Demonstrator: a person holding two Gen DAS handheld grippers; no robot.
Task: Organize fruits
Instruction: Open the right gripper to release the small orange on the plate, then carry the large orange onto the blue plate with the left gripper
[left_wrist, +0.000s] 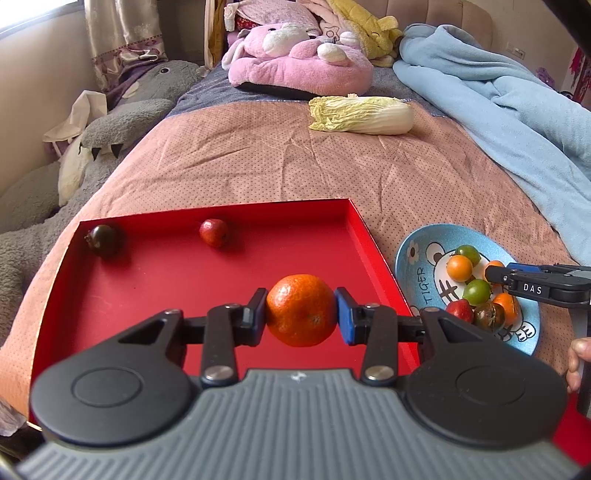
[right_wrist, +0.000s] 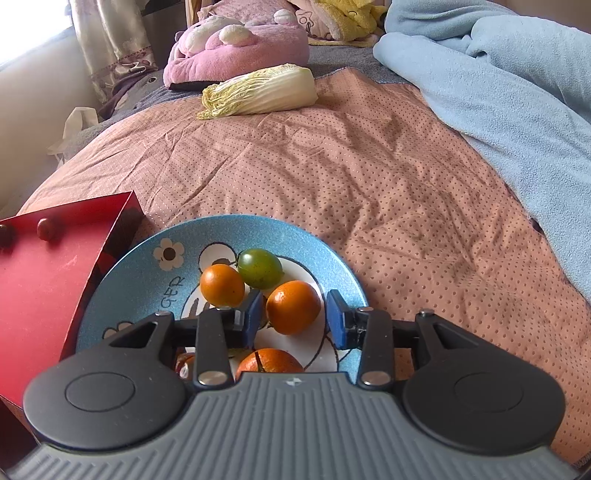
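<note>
My left gripper (left_wrist: 300, 309) is shut on an orange mandarin (left_wrist: 300, 308) and holds it over the red tray (left_wrist: 147, 280). In the tray lie a dark tomato (left_wrist: 103, 239) and a red fruit (left_wrist: 214, 232). My right gripper (right_wrist: 291, 314) is open over the blue plate (right_wrist: 147, 254), its pads on either side of a small orange fruit (right_wrist: 293, 306) without touching it. The plate also holds an orange tomato (right_wrist: 221, 285), a green tomato (right_wrist: 259, 268) and another mandarin (right_wrist: 269, 362). In the left wrist view the plate (left_wrist: 417, 254) sits right of the tray with several small fruits.
Everything rests on a bed with a pink dotted cover (right_wrist: 369, 166). A napa cabbage (left_wrist: 362, 114) lies further back. A light blue blanket (left_wrist: 498, 96) is heaped on the right. Plush toys (left_wrist: 299, 59) lie at the head and a grey plush (left_wrist: 122, 122) at the left.
</note>
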